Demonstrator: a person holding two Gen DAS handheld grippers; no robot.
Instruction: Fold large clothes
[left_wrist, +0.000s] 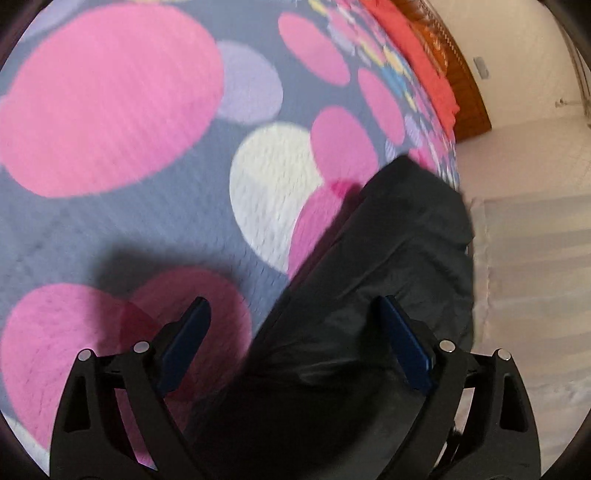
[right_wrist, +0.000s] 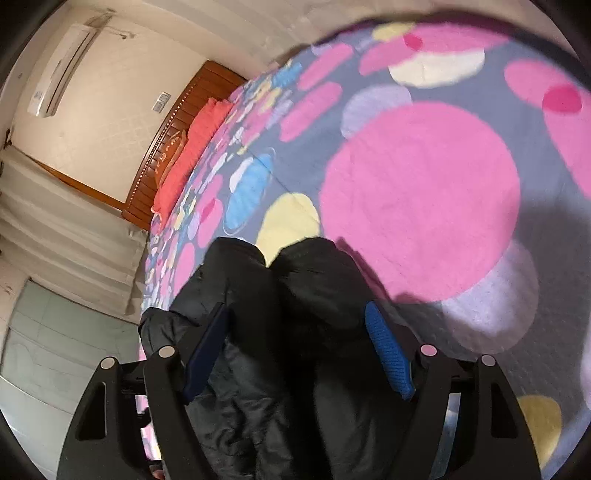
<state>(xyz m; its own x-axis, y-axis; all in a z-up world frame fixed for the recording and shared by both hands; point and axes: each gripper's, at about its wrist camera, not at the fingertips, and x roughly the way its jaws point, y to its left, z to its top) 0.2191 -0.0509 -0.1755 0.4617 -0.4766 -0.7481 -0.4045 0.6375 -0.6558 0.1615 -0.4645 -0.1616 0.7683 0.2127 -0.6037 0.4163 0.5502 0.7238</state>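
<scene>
A black padded garment (left_wrist: 406, 236) lies folded in a long strip on a bed blanket (left_wrist: 110, 96) with big pink, white and lilac dots. It sits close to the bed's edge. My left gripper (left_wrist: 291, 302) hovers over its near end with jaws wide open; the left pad (left_wrist: 184, 343) is above the blanket and the right pad (left_wrist: 406, 347) above the black cloth. In the right wrist view the garment (right_wrist: 314, 273) shows two rounded lobes side by side. My right gripper (right_wrist: 297, 308) stands open above it, and neither blue pad (right_wrist: 388, 350) presses the cloth.
A wooden headboard (right_wrist: 177, 122) and red pillows (right_wrist: 192, 147) mark the bed's far end. The pale floor (left_wrist: 535, 258) drops away beside the garment. An air conditioner (right_wrist: 62, 66) hangs on the wall. The blanket (right_wrist: 421, 199) spreads wide on the other side.
</scene>
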